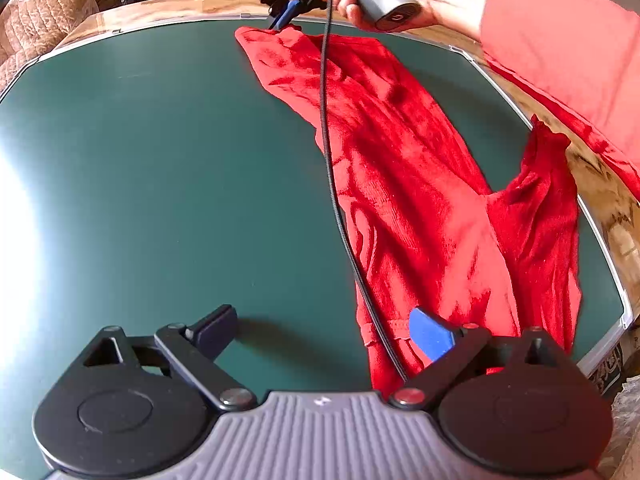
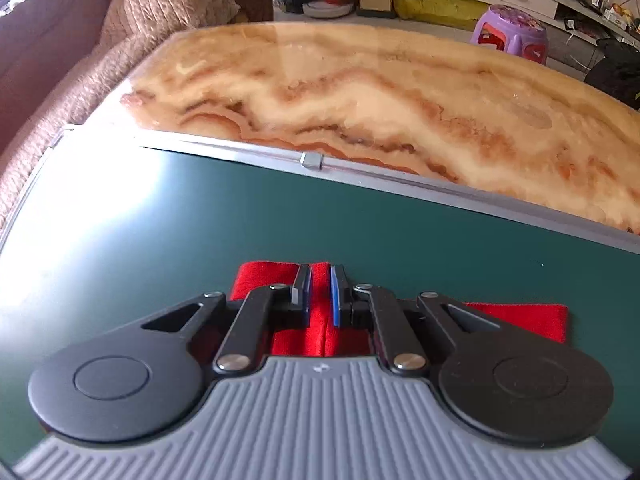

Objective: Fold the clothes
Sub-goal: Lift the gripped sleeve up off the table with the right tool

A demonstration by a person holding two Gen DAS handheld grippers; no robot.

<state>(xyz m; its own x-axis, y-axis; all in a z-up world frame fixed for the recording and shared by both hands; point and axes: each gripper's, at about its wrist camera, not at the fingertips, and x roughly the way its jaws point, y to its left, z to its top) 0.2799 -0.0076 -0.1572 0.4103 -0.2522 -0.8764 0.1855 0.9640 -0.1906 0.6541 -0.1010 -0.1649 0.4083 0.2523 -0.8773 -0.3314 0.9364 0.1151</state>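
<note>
Jaws of the left gripper (image 1: 324,330) stood wide apart in the left wrist view, low over the green mat (image 1: 160,180), one blue pad (image 1: 430,338) just over the near hem of the red garment (image 1: 400,184), gripping nothing. Saw the garment stretched diagonally across the mat, soft, ribbed and rumpled, one part trailing toward the mat's right edge. Farther off, found the right gripper (image 1: 285,19) pinching the far corner, its black cable (image 1: 332,184) draped along the cloth. Judged that cable likely to snag or drag the fabric during a fold. In the right wrist view, saw the right gripper's (image 2: 320,292) jaws nearly together, clamped on a ridge of red garment (image 2: 318,312) over the smooth, glossy mat (image 2: 440,240); beyond its metal rim, polished marble-patterned tabletop (image 2: 360,92). Judged the thin pinch liable to slip on a sharp pull, spoiling the fold's alignment.
</note>
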